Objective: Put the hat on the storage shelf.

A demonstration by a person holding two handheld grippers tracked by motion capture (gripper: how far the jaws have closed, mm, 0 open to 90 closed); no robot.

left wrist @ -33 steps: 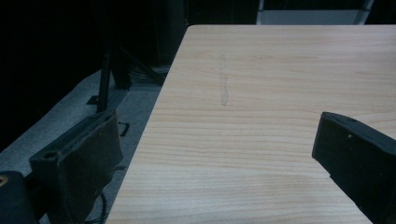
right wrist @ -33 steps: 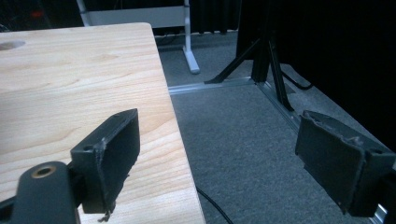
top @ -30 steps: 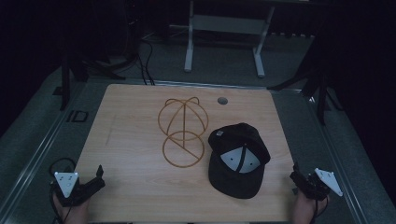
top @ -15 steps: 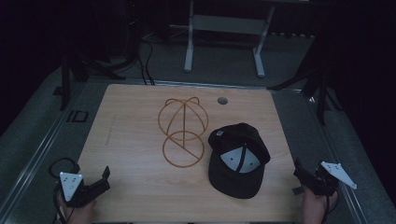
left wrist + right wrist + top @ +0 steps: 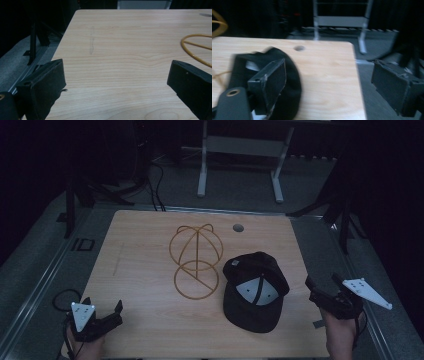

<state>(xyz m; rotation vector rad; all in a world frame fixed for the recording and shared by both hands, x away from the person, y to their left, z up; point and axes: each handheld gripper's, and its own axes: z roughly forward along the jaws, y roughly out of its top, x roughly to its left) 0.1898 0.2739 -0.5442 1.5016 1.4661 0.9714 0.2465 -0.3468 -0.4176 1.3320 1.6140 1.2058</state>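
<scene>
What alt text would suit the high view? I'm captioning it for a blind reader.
A black cap lies upside down on a wooden table, just right of a yellow wire hat stand. A person's hands hold the left tool and the right tool at the near corners, both open and holding nothing.

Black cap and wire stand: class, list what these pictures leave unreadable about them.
- Black cap: the right gripper view is motion-blurred, and the right tongs' near jaw covers part of it.
- Cap's inner label: too small to read in the high view.
- Wire stand: cut off by the right edge in the left gripper view.
</scene>
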